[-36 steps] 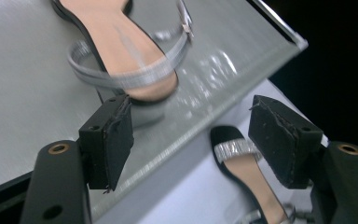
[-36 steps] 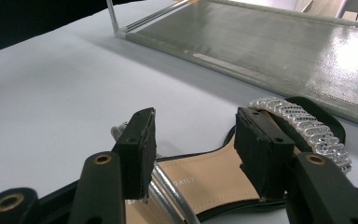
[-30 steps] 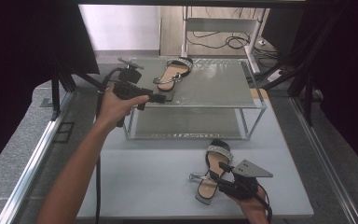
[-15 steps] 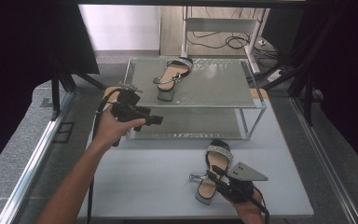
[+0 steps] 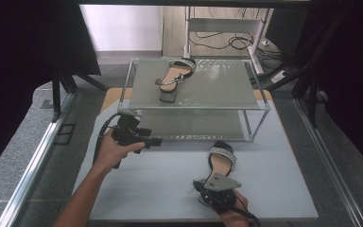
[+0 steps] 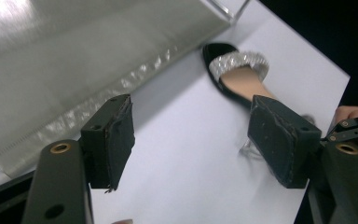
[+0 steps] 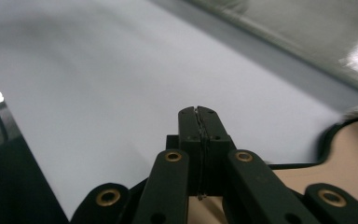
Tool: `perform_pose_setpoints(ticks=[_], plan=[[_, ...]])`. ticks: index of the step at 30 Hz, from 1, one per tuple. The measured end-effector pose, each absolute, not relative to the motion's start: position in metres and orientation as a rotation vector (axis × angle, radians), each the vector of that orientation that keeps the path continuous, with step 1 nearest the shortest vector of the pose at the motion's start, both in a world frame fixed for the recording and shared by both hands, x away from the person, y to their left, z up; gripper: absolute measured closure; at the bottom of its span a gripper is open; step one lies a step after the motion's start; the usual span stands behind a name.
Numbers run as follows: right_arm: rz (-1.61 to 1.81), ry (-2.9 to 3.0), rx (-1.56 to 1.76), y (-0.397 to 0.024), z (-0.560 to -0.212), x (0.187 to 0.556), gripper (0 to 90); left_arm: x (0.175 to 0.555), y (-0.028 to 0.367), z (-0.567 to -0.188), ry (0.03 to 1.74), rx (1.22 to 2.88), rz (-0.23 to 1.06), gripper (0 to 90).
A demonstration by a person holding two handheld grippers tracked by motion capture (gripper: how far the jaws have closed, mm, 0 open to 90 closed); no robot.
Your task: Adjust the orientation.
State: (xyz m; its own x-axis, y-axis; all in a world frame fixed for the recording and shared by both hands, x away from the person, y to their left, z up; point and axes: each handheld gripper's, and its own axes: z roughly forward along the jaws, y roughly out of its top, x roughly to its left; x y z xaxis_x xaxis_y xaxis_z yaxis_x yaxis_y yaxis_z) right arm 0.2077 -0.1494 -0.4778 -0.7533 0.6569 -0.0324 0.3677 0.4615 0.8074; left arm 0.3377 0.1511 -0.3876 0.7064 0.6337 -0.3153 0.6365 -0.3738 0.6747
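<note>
Sandals are the things handled here, a pair in black with tan insoles and glittering silver toe straps. Largest of all is the white table top (image 5: 160,189), and on it stands a two-tier metal-framed rack with frosted glass shelves (image 5: 203,90). One sandal (image 5: 175,75) lies on the top shelf, well beyond both grippers.

The other sandal (image 5: 221,161) lies on the table in front of the rack, its toe toward the rack, just ahead of the right gripper (image 5: 208,189). Its heel end is hidden in the high view under that gripper and its grey three-cornered plate. In the left gripper view the same sandal (image 6: 235,72) is partly hidden behind that gripper's right-hand jaw, and its rear is hard to make out.

The left hand (image 5: 111,151) reaches in from the lower left with the forearm angled forward, holding the left gripper (image 5: 155,141) above the table near the rack's lower front corner, pointing across toward the right. Its jaws stand wide apart with nothing between them (image 6: 191,135).

The right hand (image 5: 234,208) is cut off at the bottom edge. The right gripper's (image 7: 199,114) jaws are pressed together; the tan insole (image 7: 349,149) lies close beside and under them, but whether they pinch any part of the sandal cannot be told, since the view is blurred there.
</note>
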Motion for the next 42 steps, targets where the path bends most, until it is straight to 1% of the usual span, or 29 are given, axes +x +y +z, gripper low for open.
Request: perform_pose_setpoints(ticks=[1,3,4,5,9,12,14,15,18,23,24,25,26,28,31,33,38,39,42], plan=[[1.189,2.376,0.868,-0.149,-0.478,0.208,89.6,0.338,0.151,-0.388,0.966,2.089,-0.004,31.5],[1.146,2.403,0.849,-0.142,-0.484,0.207,89.8,0.331,0.148,-0.403,0.971,2.112,0.003,31.5],[1.146,2.403,0.849,-0.142,-0.484,0.207,89.8,0.331,0.148,-0.403,0.971,2.112,0.003,31.4],[1.132,2.406,0.840,-0.140,-0.485,0.207,89.9,0.327,0.145,-0.414,0.972,2.107,-0.012,31.5],[1.126,2.412,0.850,-0.141,-0.484,0.207,89.9,0.320,0.140,-0.427,0.979,2.117,-0.008,31.4],[1.114,2.413,0.851,-0.143,-0.484,0.206,89.9,0.316,0.138,-0.440,0.979,2.116,-0.032,31.4],[1.090,2.402,0.841,-0.149,-0.483,0.203,90.0,0.315,0.139,-0.446,0.988,2.107,-0.038,31.3],[1.091,2.403,0.850,-0.159,-0.483,0.200,90.0,0.312,0.142,-0.452,1.012,2.079,-0.028,32.1],[1.102,2.402,0.877,-0.171,-0.482,0.199,90.0,0.310,0.143,-0.458,1.015,2.078,-0.033,32.1],[1.047,2.346,0.933,-0.201,-0.481,0.196,90.0,0.306,0.148,-0.478,1.037,2.073,-0.081,31.9],[1.047,2.346,0.933,-0.201,-0.481,0.196,90.0,0.306,0.148,-0.478,1.037,2.073,-0.081,31.8],[1.068,2.336,0.962,-0.217,-0.481,0.196,90.0,0.307,0.150,-0.480,1.050,2.094,-0.076,31.6],[1.086,2.335,0.978,-0.222,-0.480,0.196,90.0,0.307,0.150,-0.480,1.050,2.094,-0.076,31.6],[1.104,2.320,1.006,-0.233,-0.479,0.198,90.0,0.306,0.154,-0.481,1.065,2.066,-0.076,31.7],[1.076,2.290,1.030,-0.243,-0.477,0.200,90.0,0.305,0.157,-0.483,1.072,2.064,-0.078,31.7],[1.122,2.287,1.055,-0.255,-0.478,0.204,90.0,0.303,0.160,-0.487,1.085,2.064,-0.084,31.7],[1.178,2.294,1.064,-0.258,-0.474,0.203,89.9,0.303,0.164,-0.490,1.104,2.062,-0.080,31.8],[1.232,2.316,1.047,-0.253,-0.469,0.199,89.9,0.303,0.164,-0.490,1.108,2.059,-0.080,31.8],[1.198,2.352,1.008,-0.242,-0.468,0.195,89.9,0.303,0.165,-0.491,1.112,2.057,-0.082,31.9]])
